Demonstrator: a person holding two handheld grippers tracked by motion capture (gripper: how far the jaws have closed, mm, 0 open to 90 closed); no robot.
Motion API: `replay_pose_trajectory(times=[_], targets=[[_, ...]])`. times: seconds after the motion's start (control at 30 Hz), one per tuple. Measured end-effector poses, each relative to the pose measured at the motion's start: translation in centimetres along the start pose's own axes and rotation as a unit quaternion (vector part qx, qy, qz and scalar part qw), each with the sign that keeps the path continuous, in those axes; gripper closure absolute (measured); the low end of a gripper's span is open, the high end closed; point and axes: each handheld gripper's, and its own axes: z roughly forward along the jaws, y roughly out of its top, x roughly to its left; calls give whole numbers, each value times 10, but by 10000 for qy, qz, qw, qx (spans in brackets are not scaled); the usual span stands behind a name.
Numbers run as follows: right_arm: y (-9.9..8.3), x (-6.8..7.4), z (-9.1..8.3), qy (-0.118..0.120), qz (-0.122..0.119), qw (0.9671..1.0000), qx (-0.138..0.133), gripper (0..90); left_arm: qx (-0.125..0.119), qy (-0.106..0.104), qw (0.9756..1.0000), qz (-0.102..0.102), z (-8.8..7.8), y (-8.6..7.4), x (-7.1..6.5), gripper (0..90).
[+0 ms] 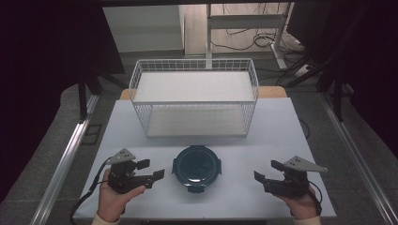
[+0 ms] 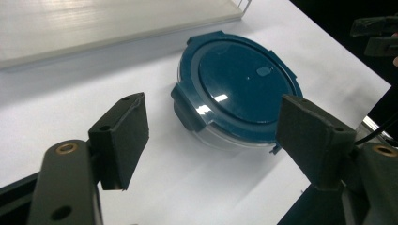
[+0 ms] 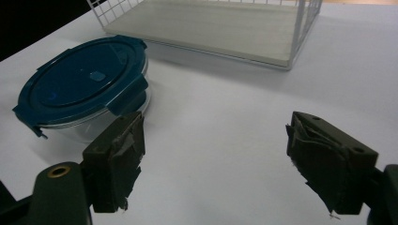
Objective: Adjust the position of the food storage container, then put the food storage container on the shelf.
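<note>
A round clear container with a dark teal clip-on lid (image 1: 197, 167) sits near the front middle of the white table. To its left, a hand holds my left gripper (image 1: 151, 169) open and pointed at it, empty. In the left gripper view the container (image 2: 239, 79) lies just beyond the spread jaws of my left gripper (image 2: 213, 117), not touching them. My right gripper (image 1: 267, 170) is off to the container's right, open and empty. In the right gripper view the container (image 3: 80, 84) lies ahead and to the left of my right gripper (image 3: 216, 126).
A white wire rack (image 1: 195, 98) with two shelf boards stands behind the container; its lower board and wire corner (image 3: 300, 28) show in the right gripper view. The white table top (image 1: 281, 136) ends close behind both hands. Dark curtains and metal rails flank the table.
</note>
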Motion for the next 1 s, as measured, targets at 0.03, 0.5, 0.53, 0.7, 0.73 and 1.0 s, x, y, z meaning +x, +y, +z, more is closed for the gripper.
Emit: replay_pose_trajectory(times=[0.03, 0.5, 0.53, 0.7, 0.73, 1.0], targets=[[0, 1, 0, 21, -16, 10000, 6, 188, 0, 0, 10000, 0, 0, 0, 0, 254], [2, 9, 6, 180, 91, 9998, 30, 169, 126, -14, 9999, 56, 8, -3, 0, 192], [3, 10, 6, 197, 85, 9998, 32, 166, 112, -8, 9999, 51, 8, -3, 0, 190], [6, 15, 11, 336, 120, 9993, 67, 159, 74, -84, 9999, -14, 9, 1, 5, 184], [7, 17, 12, 360, 128, 9992, 82, 156, 84, -93, 9999, -40, 10, 1, 5, 183], [16, 29, 25, 611, 305, 9975, 167, 133, 171, -392, 9981, -438, 22, 3, 24, 168]])
